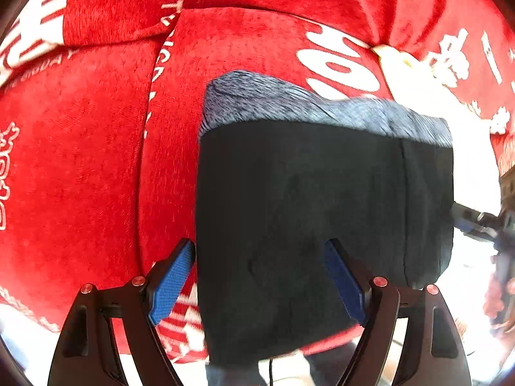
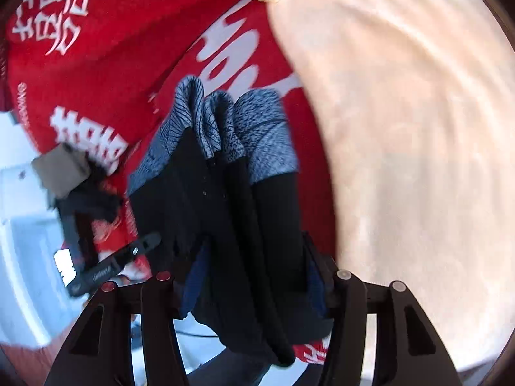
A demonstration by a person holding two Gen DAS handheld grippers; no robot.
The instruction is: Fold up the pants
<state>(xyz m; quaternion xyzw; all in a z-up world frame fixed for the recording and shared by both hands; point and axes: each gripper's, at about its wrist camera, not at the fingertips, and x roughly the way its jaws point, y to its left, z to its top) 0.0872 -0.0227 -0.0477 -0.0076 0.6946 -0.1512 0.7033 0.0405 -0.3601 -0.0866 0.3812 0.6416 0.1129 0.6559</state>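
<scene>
Fingers of the left gripper (image 1: 259, 284) are seen spread wide, one blue pad (image 1: 170, 284) over the red cloth (image 1: 80, 177) and the other over the dark fabric; nothing is pinched between them. The right gripper (image 2: 254, 276) is closed on a bunched edge of the pants (image 2: 222, 193), whose layers hang between its jaws in thick folds.

The pants (image 1: 322, 199) are seen as a compact dark bundle with a mottled grey band along the far edge, just above or on the red printed cloth; contact cannot be judged. A pale cream cloth (image 2: 402, 160) lies to the right.

The garment is judged soft, limp and light, with no stiffness of its own, so unsupported parts will sag and stacked layers may slide. It is best taken at both corners of a folded edge, all layers pinched together, and kept taut between the two grips.
</scene>
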